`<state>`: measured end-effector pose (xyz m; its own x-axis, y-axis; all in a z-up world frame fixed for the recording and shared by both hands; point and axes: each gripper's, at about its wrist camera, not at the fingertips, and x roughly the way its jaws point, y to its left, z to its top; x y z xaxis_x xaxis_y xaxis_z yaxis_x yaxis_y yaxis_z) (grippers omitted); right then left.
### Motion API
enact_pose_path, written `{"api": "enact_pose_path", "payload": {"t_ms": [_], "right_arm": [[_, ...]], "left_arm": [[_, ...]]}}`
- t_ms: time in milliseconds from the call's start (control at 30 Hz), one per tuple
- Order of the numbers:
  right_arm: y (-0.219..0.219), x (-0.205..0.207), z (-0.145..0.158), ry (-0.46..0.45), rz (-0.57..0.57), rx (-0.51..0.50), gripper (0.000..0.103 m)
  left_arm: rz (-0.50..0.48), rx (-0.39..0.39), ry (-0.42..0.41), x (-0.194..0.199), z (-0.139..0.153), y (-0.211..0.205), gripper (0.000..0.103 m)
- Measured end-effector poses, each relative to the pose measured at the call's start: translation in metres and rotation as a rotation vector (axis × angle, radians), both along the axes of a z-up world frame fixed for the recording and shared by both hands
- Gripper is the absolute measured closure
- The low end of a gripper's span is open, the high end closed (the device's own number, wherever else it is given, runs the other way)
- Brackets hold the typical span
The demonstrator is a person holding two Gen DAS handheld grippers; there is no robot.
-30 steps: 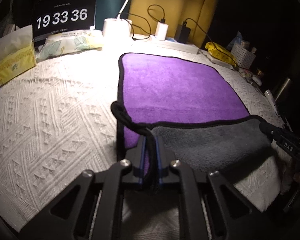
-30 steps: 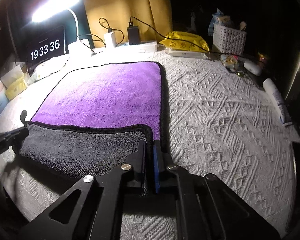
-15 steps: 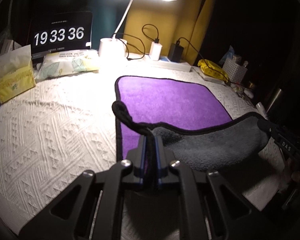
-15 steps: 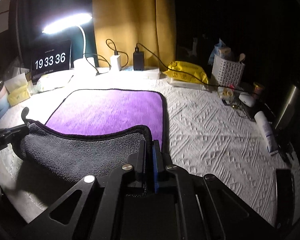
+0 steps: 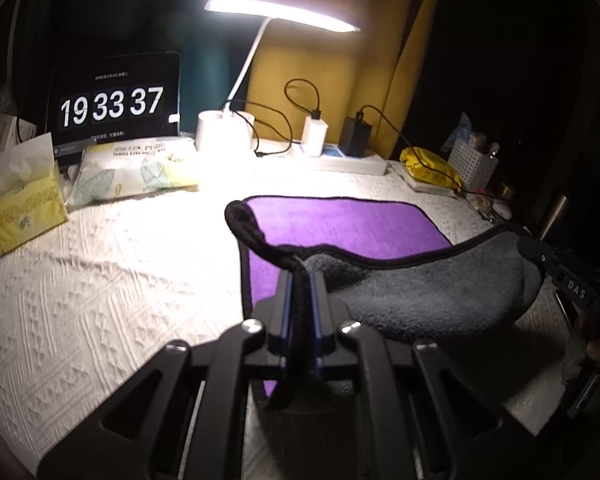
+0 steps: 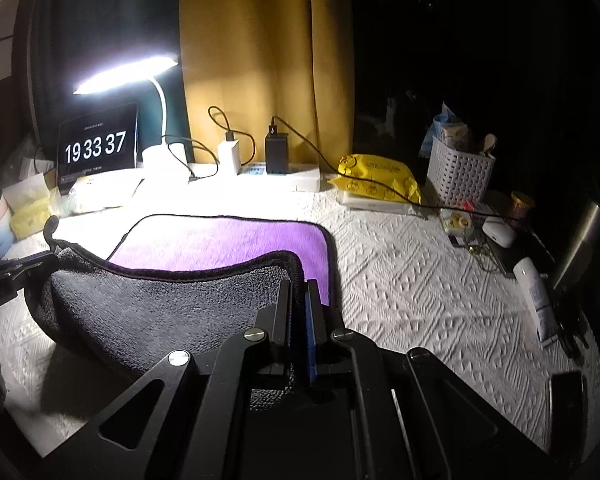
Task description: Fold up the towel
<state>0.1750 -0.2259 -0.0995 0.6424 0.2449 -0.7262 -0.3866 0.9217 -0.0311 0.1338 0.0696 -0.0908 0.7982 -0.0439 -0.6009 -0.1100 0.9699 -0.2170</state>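
The towel [image 5: 340,220] is purple on top and grey underneath, with a black hem. Its far part lies flat on the white textured cover; its near edge is lifted off the cover with the grey side [image 5: 428,292] showing. My left gripper [image 5: 300,280] is shut on the towel's near left corner. My right gripper [image 6: 298,288] is shut on the near right corner; the towel [image 6: 220,240] shows in its view too. Each gripper shows at the edge of the other's view: the right one [image 5: 556,268], the left one [image 6: 16,272]. The lifted edge sags between them.
At the back stand a clock display [image 5: 112,106], a lit desk lamp [image 5: 224,132], chargers on a power strip [image 5: 340,156], tissue packs [image 5: 24,204] and a yellow pack [image 5: 432,168]. On the right are a white basket [image 6: 460,172], a tube [image 6: 536,292] and small items.
Both grippers have risen and carried the near edge of the towel up and toward the far edge. More grey underside shows and less purple is visible. The clock went from 19:33:36 to 19:33:37.
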Motion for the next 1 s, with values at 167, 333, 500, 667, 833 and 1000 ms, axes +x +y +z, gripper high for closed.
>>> {"api": "enact_pose_path", "payload": {"t_ms": [167,333,500,667,833,1000], "right_arm": [[0.005,0.014,0.001,-0.013,0.004,-0.005,0.097],[0.011,0.024,0.001,-0.026,0.006,-0.007,0.097],[0.017,0.035,-0.001,-0.032,0.006,-0.009,0.097],[0.024,0.048,-0.007,-0.032,0.011,-0.007,0.097],[0.027,0.058,-0.013,-0.033,0.012,-0.007,0.097],[0.029,0.075,-0.023,-0.030,0.006,-0.003,0.097]], "left_arm": [[0.001,0.008,-0.020,0.012,0.005,0.004,0.094],[0.005,-0.002,-0.022,0.022,0.005,0.009,0.094],[0.011,-0.003,-0.033,0.032,0.007,0.015,0.094],[0.011,0.000,-0.038,0.042,0.008,0.019,0.094],[0.004,0.004,-0.042,0.053,0.008,0.019,0.094],[0.003,0.011,-0.047,0.065,0.006,0.020,0.094]]}}
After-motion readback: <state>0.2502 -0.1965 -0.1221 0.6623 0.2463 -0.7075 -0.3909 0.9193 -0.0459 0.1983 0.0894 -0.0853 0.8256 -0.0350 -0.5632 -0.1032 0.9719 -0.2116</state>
